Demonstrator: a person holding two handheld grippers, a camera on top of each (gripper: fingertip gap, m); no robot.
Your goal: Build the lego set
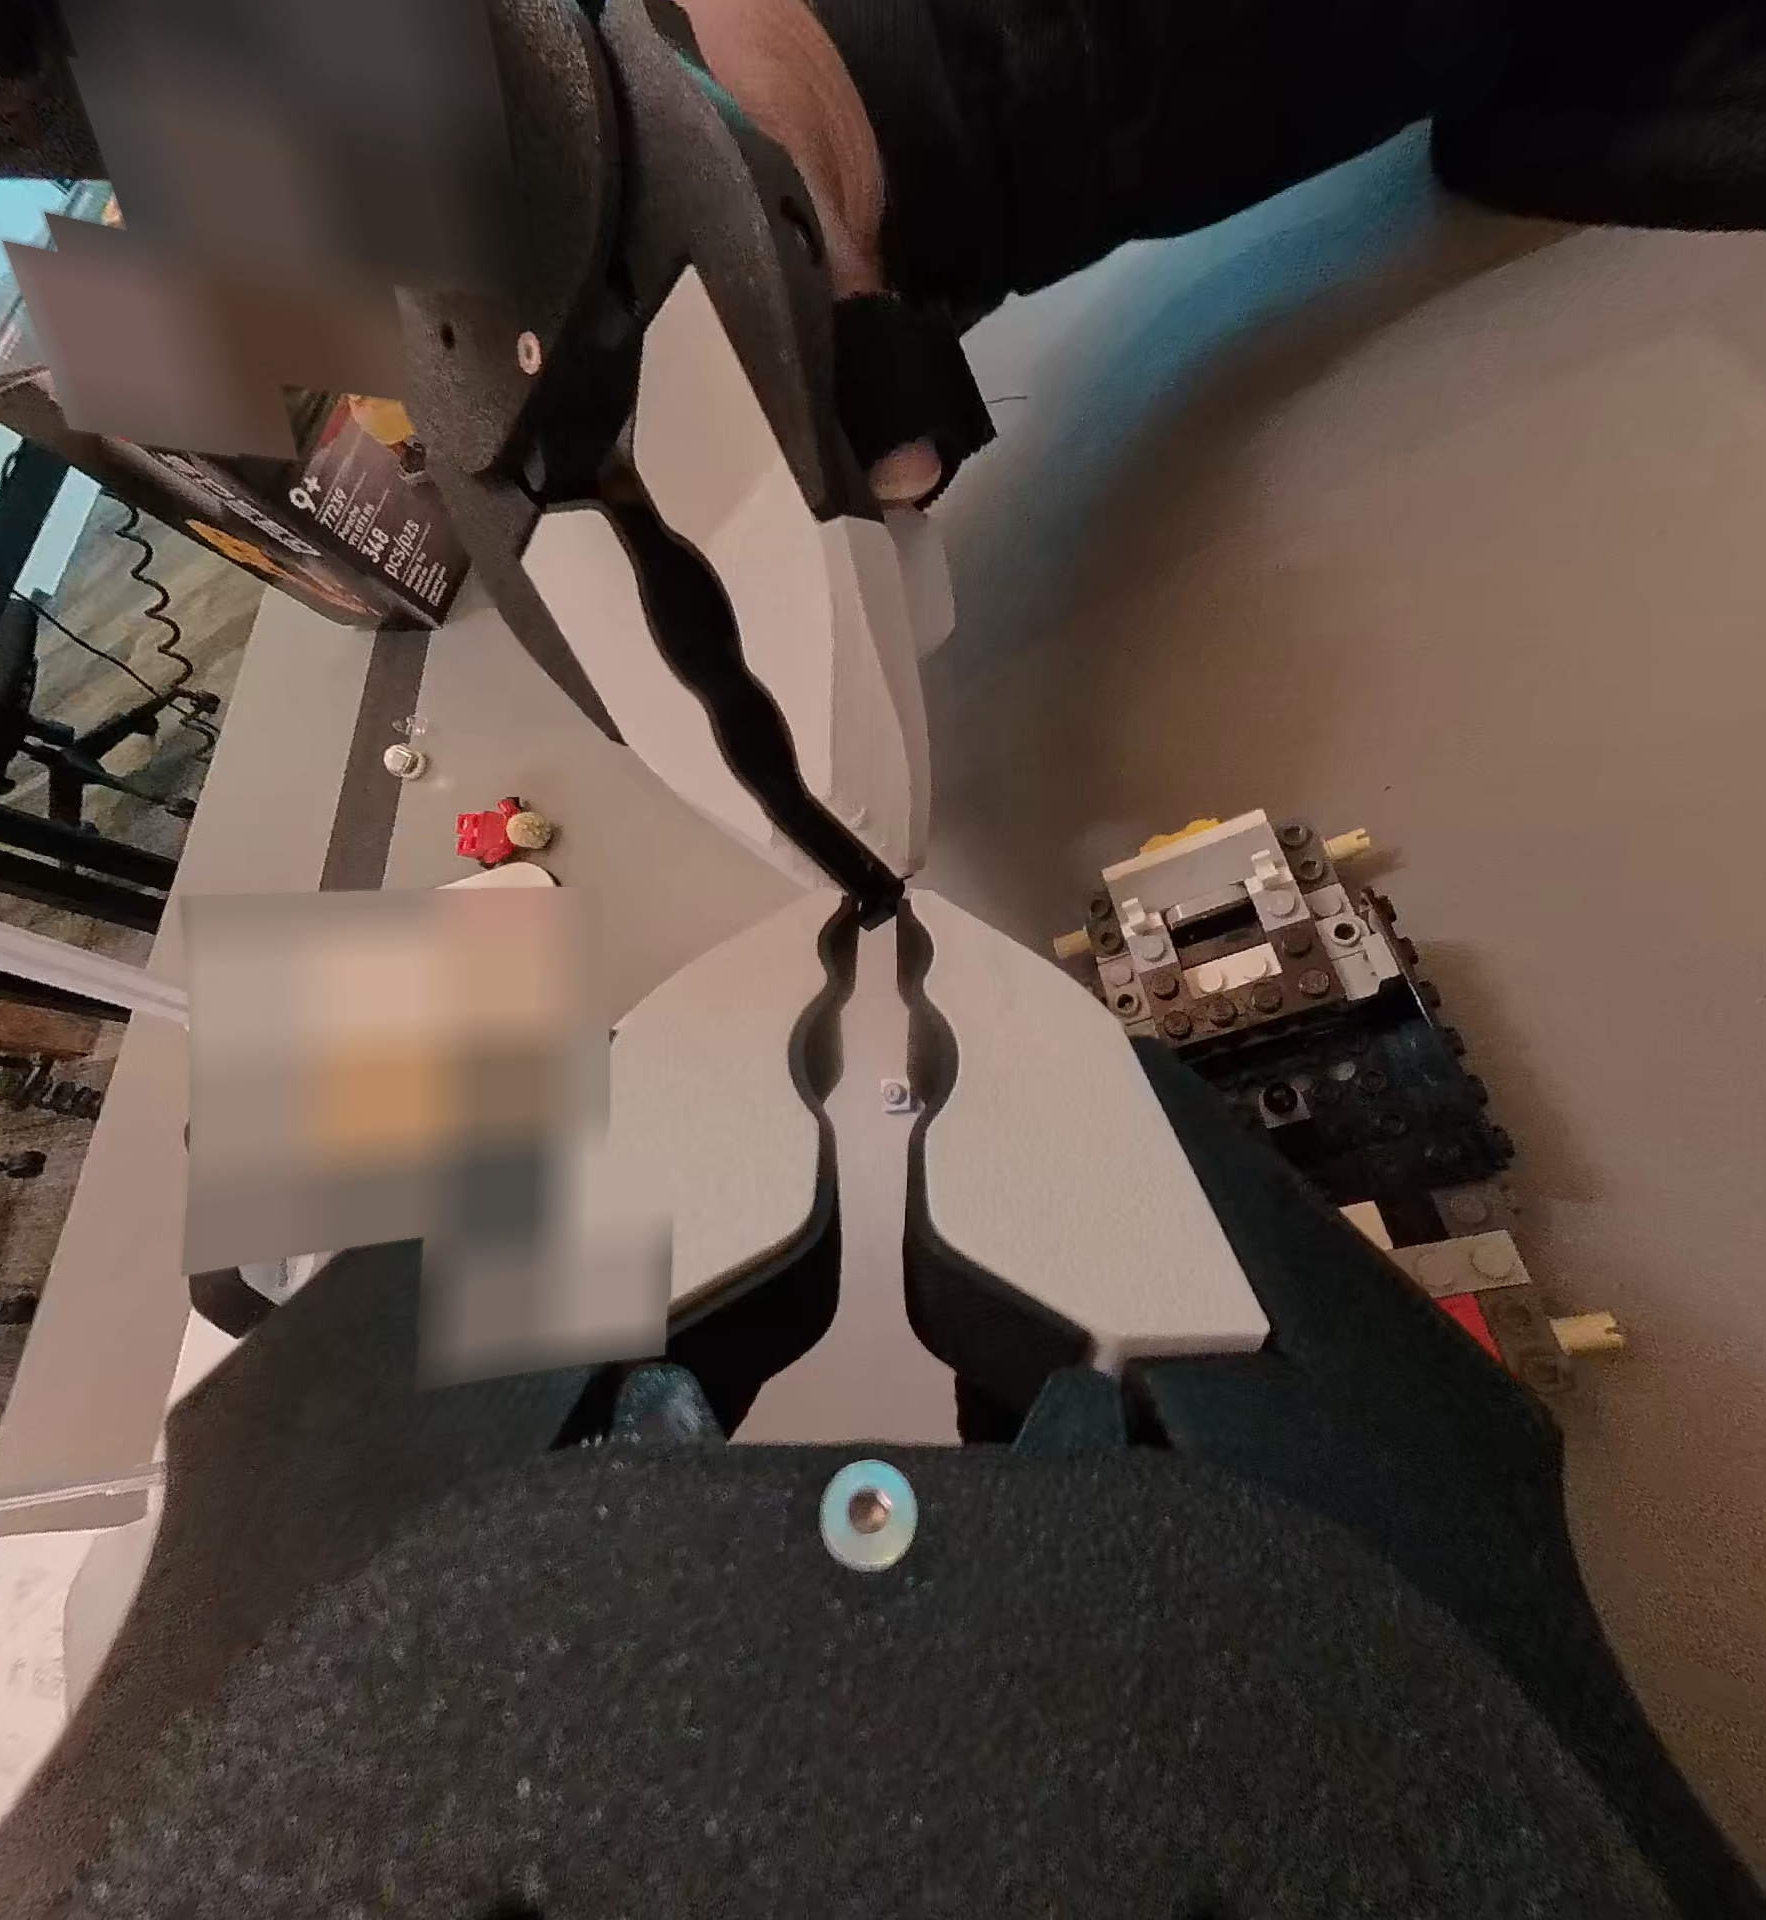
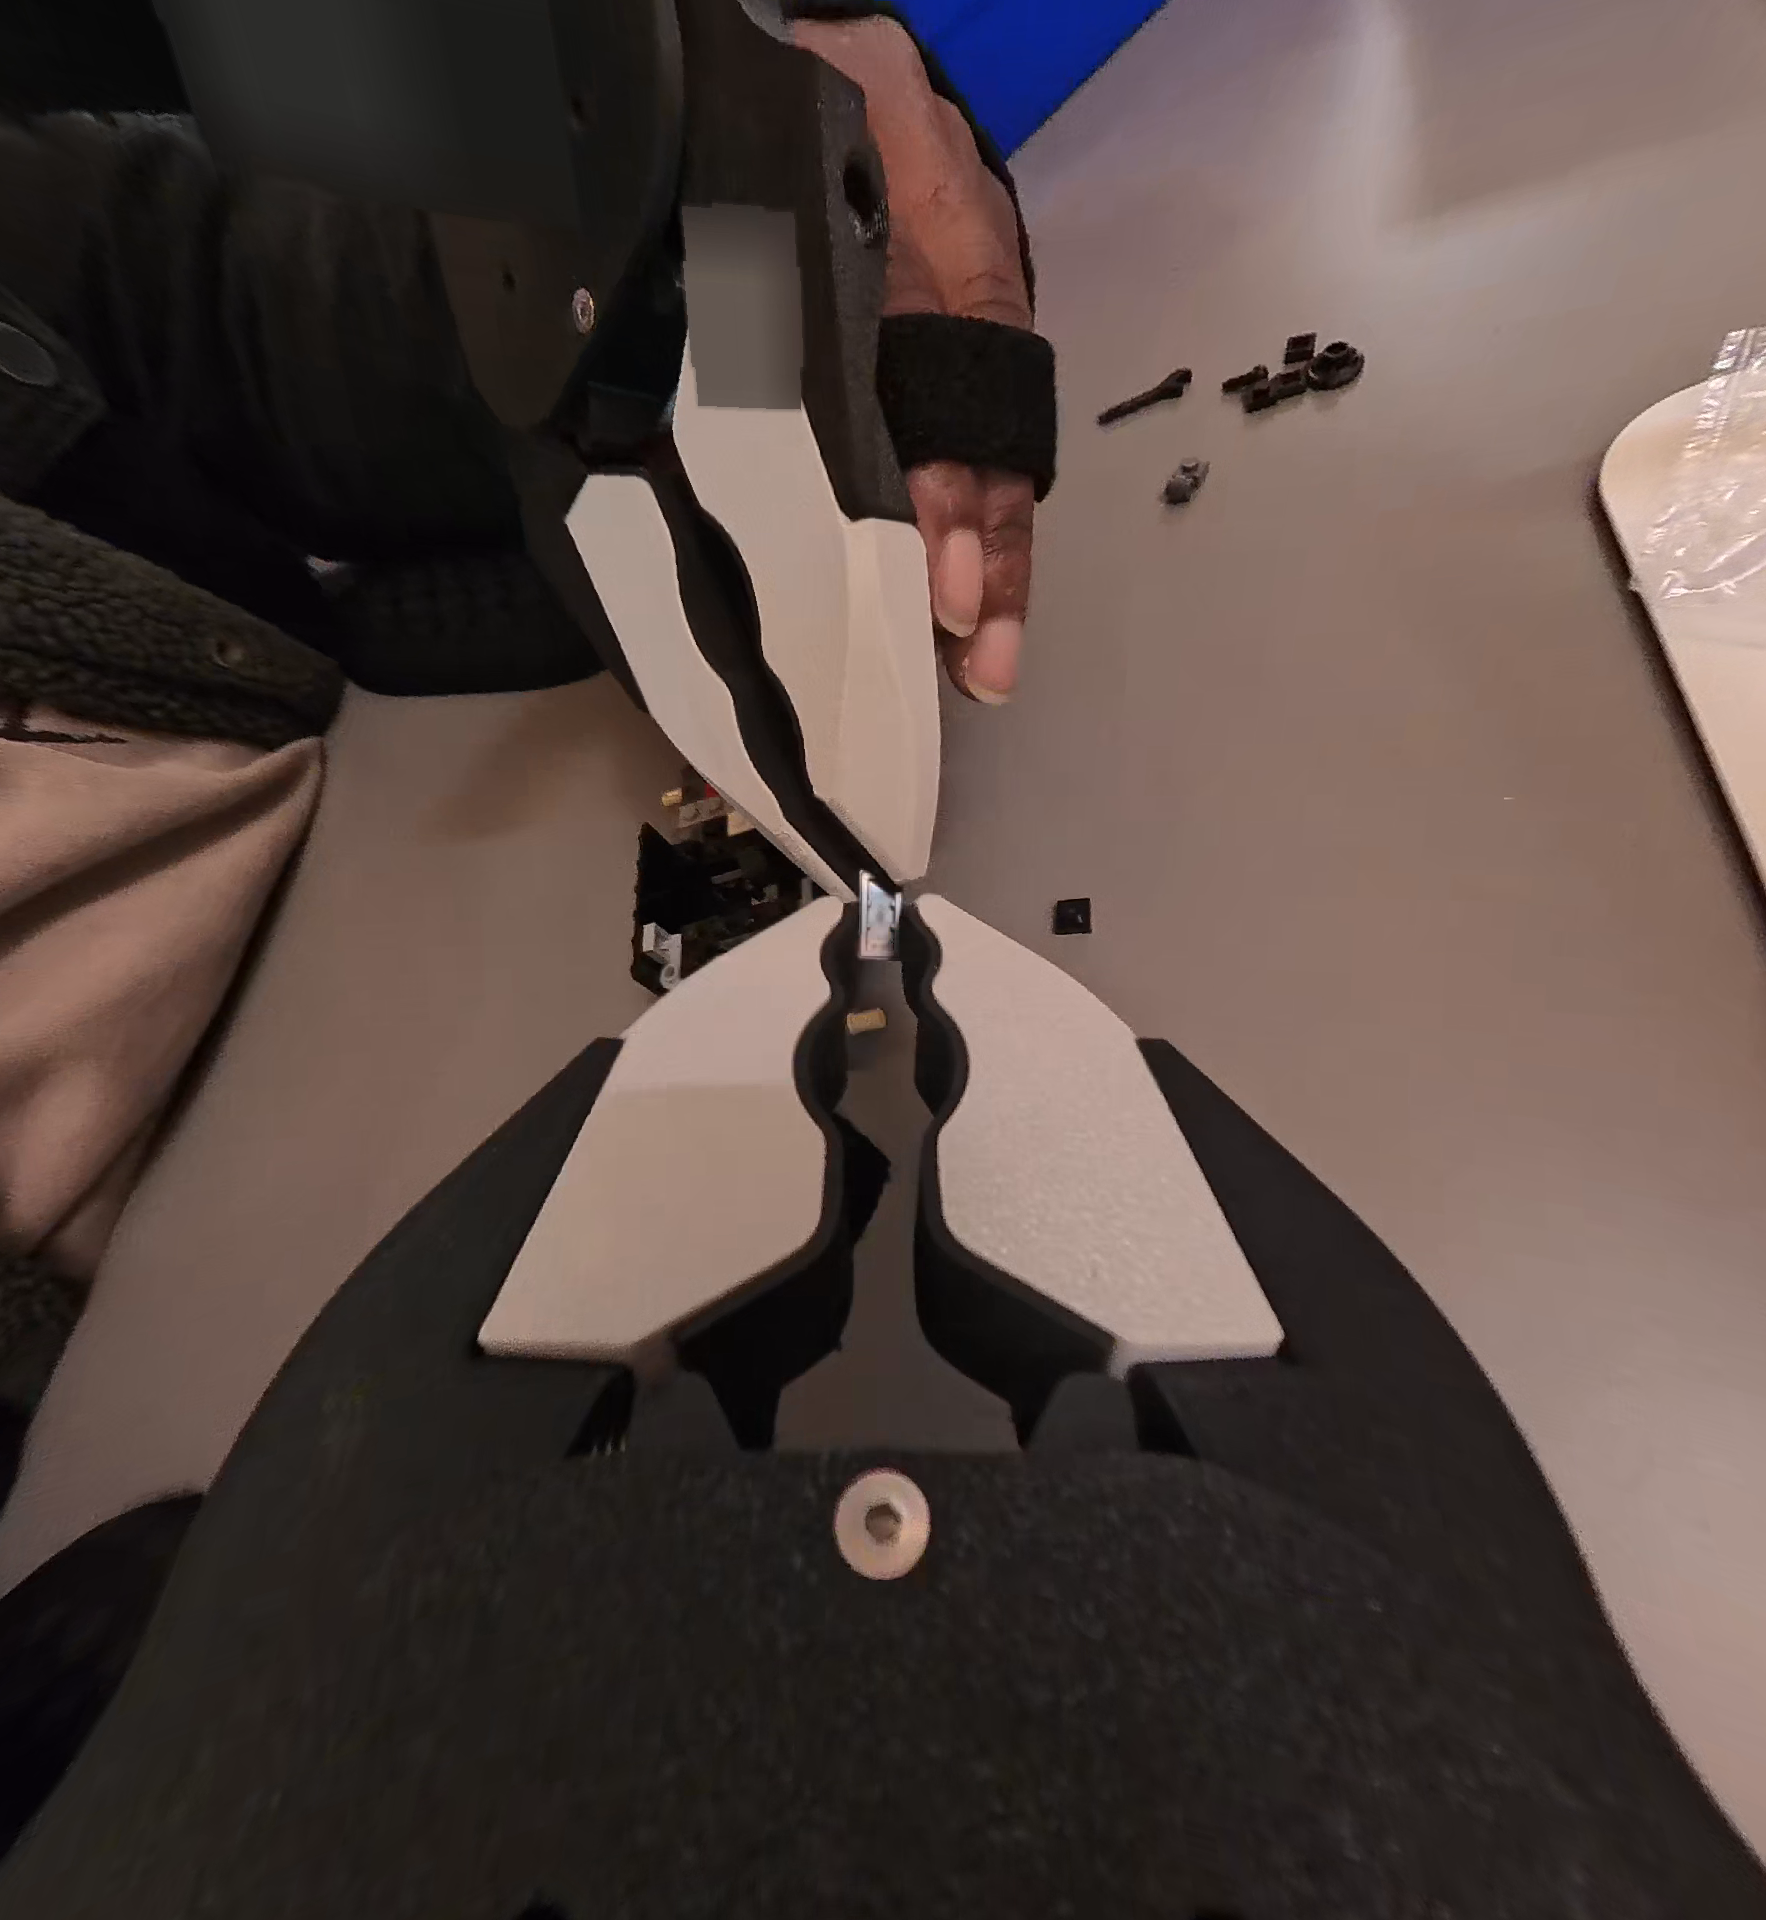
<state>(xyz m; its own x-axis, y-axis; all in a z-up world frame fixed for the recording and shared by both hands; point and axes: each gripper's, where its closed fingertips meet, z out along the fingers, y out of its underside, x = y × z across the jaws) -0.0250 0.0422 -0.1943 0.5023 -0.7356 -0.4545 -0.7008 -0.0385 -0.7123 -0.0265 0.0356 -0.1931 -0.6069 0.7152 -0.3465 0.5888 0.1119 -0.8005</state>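
the two claws are meeting tip to tip above the grey table [image 1: 1481, 623], w/ one small lego piece between them. in the left wrist view, the left claw [image 1: 871, 914] is nearly closed, its tips pinching a small black piece [image 1: 874, 902], while the right claw [image 1: 863, 878] is coming down from the upper left, its tips closed on the same piece. in the right wrist view the right claw [image 2: 879, 920] is gripping a small shiny grey/white piece [image 2: 877, 920], and the left claw [image 2: 874, 883] is angling down from above, tips clamped on it too. can't tell if the black and shiny bits are one piece or two joined.

the half-built lego model [image 1: 1263, 977], grey and black w/ tan pins, is sitting on the table just to the right of the left claw, apart from both claws. a tiny grey stud piece [image 1: 894, 1093] is lying on the table under the left claw's fingers. a red piece [image 1: 484, 831] is lying farther off, near the lego box [image 1: 370, 540] at the table edge.

in the right view, loose black parts [image 2: 1274, 384] are lying well apart, a small black square piece [image 2: 1072, 916] is lying near the claw tips, and a plastic bag [image 2: 1752, 468] is resting on a white tray [image 2: 1689, 623] at the right.
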